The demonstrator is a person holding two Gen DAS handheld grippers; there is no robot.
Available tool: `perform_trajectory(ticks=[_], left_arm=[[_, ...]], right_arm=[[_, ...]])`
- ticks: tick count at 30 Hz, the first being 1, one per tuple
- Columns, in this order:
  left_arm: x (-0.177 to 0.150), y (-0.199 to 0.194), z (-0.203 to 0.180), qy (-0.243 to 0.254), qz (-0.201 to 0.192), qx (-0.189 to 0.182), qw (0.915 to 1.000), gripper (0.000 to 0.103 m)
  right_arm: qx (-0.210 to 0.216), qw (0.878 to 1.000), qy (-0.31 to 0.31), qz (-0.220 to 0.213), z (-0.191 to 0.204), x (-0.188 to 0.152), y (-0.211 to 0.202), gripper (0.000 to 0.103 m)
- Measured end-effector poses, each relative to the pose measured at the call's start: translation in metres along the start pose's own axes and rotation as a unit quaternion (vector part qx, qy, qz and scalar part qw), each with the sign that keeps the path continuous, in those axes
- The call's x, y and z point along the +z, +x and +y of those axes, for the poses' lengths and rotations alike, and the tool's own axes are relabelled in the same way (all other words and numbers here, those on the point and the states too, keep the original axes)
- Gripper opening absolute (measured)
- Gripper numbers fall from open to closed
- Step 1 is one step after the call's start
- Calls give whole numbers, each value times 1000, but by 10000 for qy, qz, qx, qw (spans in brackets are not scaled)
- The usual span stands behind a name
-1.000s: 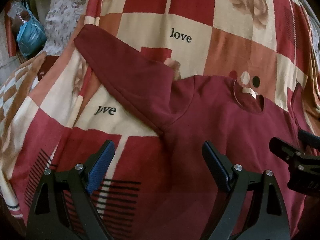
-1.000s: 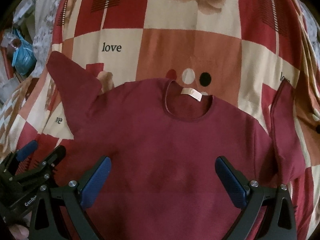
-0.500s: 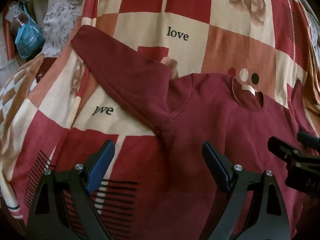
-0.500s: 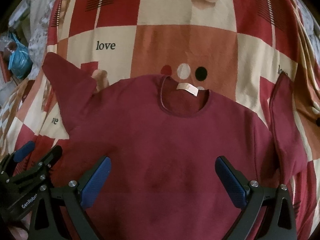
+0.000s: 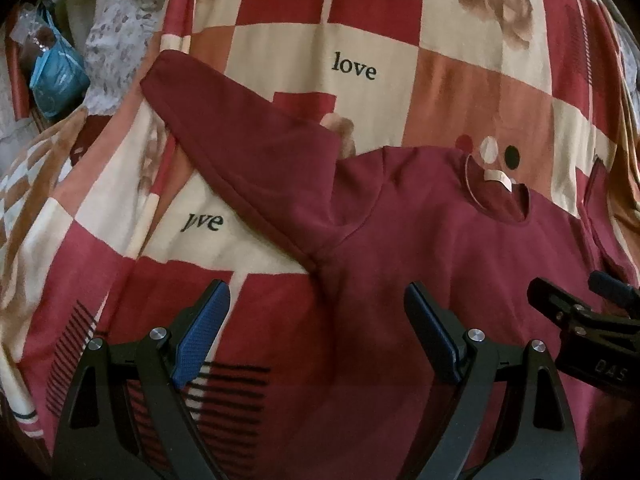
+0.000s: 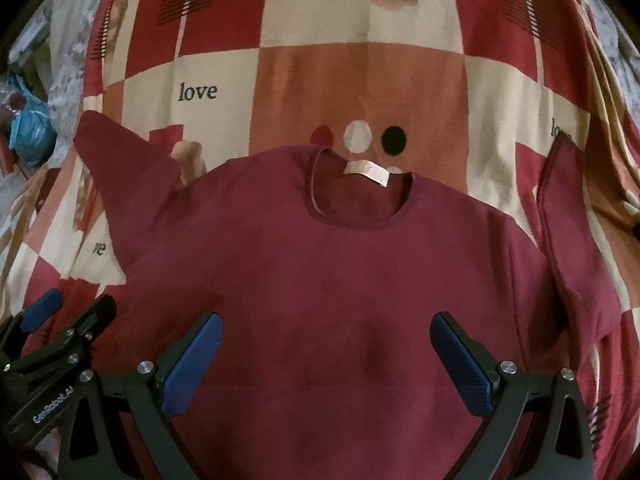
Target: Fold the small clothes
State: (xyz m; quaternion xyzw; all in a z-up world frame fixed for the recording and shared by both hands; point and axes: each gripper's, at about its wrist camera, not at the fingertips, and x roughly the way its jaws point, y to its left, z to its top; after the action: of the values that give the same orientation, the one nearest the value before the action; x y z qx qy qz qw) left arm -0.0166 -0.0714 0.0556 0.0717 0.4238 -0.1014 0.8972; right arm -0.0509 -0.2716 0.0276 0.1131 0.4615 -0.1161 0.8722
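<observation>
A small maroon long-sleeved top (image 6: pixel 340 264) lies flat on a checked blanket, neck hole and white label (image 6: pixel 368 171) facing away from me. Its left sleeve (image 5: pixel 244 156) spreads up and to the left. Its right sleeve (image 6: pixel 568 240) lies along the right side. My left gripper (image 5: pixel 316 332) is open and empty above the top's left side, below the armpit. My right gripper (image 6: pixel 326 354) is open and empty above the middle of the top's body. Each gripper also shows at the edge of the other view: the right one in the left wrist view (image 5: pixel 580 308), the left one in the right wrist view (image 6: pixel 68 316).
The red, cream and orange checked blanket (image 6: pixel 360 76) with "love" print covers the whole surface. A blue bag (image 5: pixel 56 76) and floral cloth (image 5: pixel 116 40) lie off the blanket's far left edge.
Both grippers have drifted slightly forward and down toward the top, so the garment sits a little higher in both views. Both grippers stay open.
</observation>
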Motion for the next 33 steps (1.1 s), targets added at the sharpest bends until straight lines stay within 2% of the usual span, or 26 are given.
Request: perform_trajectory(ticks=[15,22,24,28,33], left_arm=[[1,7,-1,-35,66,43,10000,89],[5,11,14,-376,285,-127,9988,89],[10,11,23,-540,336,-210,9978,89],[30,11,48,-762,276,-105,9967,89],[72,19,93,-965,-86,217,9951,89]], right_arm=[[47,10000,6,49,0,-1,7,103],[106,9999,-36,111,3,0,14,103],[148,9998,-92,125,5,2,14,103],[193,9995,-246,97,10,4,13,103],[290,9990,-315,117,10,4,13,103]])
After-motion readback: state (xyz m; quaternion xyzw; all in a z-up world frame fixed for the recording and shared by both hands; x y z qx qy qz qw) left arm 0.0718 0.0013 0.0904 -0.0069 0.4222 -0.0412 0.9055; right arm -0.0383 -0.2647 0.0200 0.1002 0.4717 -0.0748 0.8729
